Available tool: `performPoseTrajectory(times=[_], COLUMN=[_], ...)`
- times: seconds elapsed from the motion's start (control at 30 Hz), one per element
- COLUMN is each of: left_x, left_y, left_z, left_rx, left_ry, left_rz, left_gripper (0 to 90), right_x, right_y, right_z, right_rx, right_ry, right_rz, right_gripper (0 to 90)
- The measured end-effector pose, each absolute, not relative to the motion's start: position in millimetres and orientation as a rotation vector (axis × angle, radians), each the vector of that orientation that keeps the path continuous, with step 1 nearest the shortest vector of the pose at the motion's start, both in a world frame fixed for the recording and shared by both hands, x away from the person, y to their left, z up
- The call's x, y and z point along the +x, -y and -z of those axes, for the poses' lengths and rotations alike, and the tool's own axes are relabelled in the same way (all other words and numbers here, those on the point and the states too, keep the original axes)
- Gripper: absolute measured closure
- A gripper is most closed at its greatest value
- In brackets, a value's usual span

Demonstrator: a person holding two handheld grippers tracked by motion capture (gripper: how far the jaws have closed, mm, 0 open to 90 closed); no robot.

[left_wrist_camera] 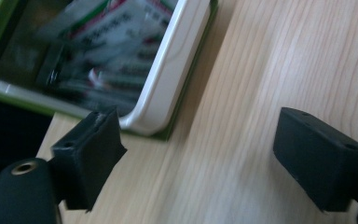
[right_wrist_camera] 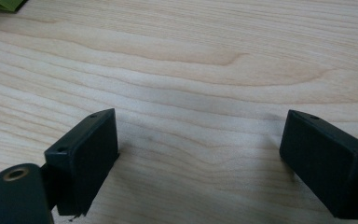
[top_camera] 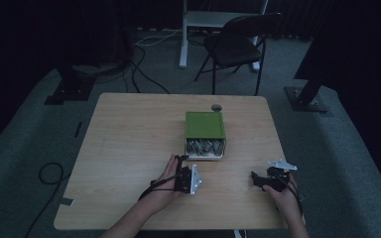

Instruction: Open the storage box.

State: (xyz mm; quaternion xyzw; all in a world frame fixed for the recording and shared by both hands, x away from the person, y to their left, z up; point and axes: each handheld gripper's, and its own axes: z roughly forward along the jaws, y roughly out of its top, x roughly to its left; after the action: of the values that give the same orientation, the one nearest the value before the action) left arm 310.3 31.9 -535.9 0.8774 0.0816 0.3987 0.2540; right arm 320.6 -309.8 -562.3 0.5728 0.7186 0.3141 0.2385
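A green box (top_camera: 205, 125) lies on the wooden table (top_camera: 129, 144), its near end open on a white tray (top_camera: 206, 155) of packets. The left gripper view has that white tray (left_wrist_camera: 172, 60) and the packets (left_wrist_camera: 116, 32) close up, at upper left. My left gripper (top_camera: 182, 163) sits just left of the tray's near end, open, jaws wide with bare wood between them (left_wrist_camera: 200, 149). Over toward the table's near right, my right gripper (top_camera: 256, 179) rests low, open as well, nothing between its jaws (right_wrist_camera: 200, 158).
A small round hole (top_camera: 217, 107) marks the table behind the box. A black folding chair (top_camera: 238, 44) and a white desk leg (top_camera: 183, 34) stand beyond the table. Cables (top_camera: 144, 74) trail on the carpet at the back and left.
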Motion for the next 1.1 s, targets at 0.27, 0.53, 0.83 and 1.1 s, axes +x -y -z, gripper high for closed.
performPoseTrajectory(times=[0.27,0.53,0.83,1.1], left_x=[318.9,327.2,335.7,340.3], left_y=[-23.9,-16.0,-10.8,-4.9], left_z=[533.5,537.8,542.8,549.0], left_rx=[2.41,2.462,2.481,2.53], left_ry=[-0.152,-0.069,-0.048,0.006], left_rz=[-1.164,-1.245,-1.312,-1.355], left_gripper=[32.5,40.6,41.9,45.5], right_x=[320.6,320.6,320.6,320.6], right_y=[309.8,309.8,309.8,309.8], right_z=[562.2,562.2,562.2,562.2], right_rx=[1.57,1.57,1.569,1.57], right_ry=[-1.968,-1.968,-1.968,-1.968], right_rz=[-0.861,-0.86,-0.86,-0.86], right_gripper=[11.1,11.1,11.1,11.1])
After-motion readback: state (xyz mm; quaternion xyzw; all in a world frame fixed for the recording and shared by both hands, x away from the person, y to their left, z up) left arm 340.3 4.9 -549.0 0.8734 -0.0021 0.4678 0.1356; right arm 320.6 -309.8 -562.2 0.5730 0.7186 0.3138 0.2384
